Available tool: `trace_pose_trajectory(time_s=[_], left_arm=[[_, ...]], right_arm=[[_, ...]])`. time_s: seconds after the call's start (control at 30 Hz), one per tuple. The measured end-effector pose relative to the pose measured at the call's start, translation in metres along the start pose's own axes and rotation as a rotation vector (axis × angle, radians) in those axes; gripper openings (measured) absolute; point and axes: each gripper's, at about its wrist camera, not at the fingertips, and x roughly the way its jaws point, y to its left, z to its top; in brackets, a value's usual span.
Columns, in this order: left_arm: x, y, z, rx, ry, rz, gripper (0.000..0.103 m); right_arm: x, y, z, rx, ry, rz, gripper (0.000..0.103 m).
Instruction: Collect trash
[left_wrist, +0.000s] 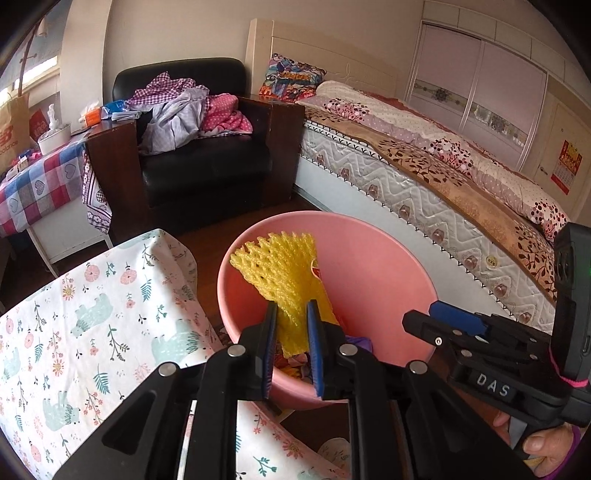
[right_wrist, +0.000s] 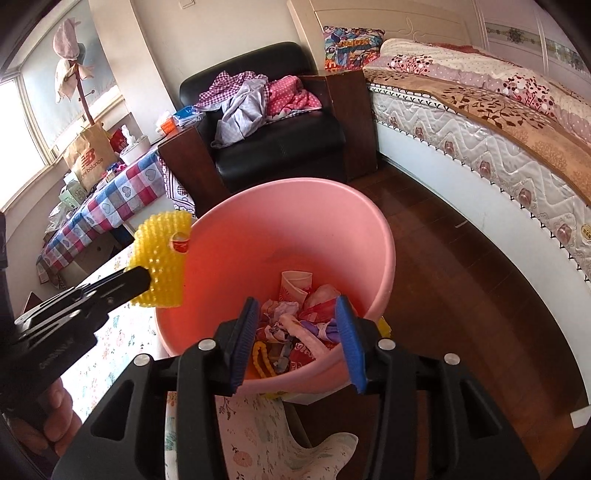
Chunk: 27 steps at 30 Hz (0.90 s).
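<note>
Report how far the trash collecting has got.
Done: crumpled wrappers and paper already lie in the pink bin. In hand: the left gripper has the yellow foam net between its jaws at the bin's rim, not yet dropped. The right gripper is open and empty over the bin. Remaining trash isn't visible.

black grippers (left_wrist: 291, 314) w/ blue pads (right_wrist: 347, 325), silver screws, "das" label, pink band.

Both wrist cameras look steeply down, close above the pink bin (left_wrist: 373, 266): left view from its left, right view (right_wrist: 295, 229) directly behind.
</note>
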Motion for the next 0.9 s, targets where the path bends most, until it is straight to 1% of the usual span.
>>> trace_pose_trajectory(time_s=[0.07,0.13,0.3,0.43,0.67,0.9], left_arm=[[0.002,-0.002,0.001,-0.003,0.006,-0.004,0.02],[0.004,-0.002,0.001,-0.012,0.011,0.0,0.033],[0.0,-0.007,0.002,-0.006,-0.001,-0.009,0.043],[-0.006,-0.009,0.001,-0.003,-0.016,-0.008,0.045],[-0.017,-0.007,0.001,-0.018,-0.035,-0.009,0.046],[-0.032,-0.004,0.001,-0.032,-0.061,-0.003,0.051]], right_arm=[[-0.001,-0.002,-0.002,-0.001,0.003,-0.001,0.044],[-0.001,-0.003,-0.002,-0.001,0.006,-0.003,0.044],[-0.001,-0.003,-0.004,-0.004,0.005,-0.005,0.044],[-0.005,0.001,-0.006,-0.014,-0.001,-0.005,0.044],[-0.013,0.009,-0.004,-0.035,-0.015,-0.003,0.044],[-0.024,0.018,-0.004,-0.058,-0.041,0.013,0.044]])
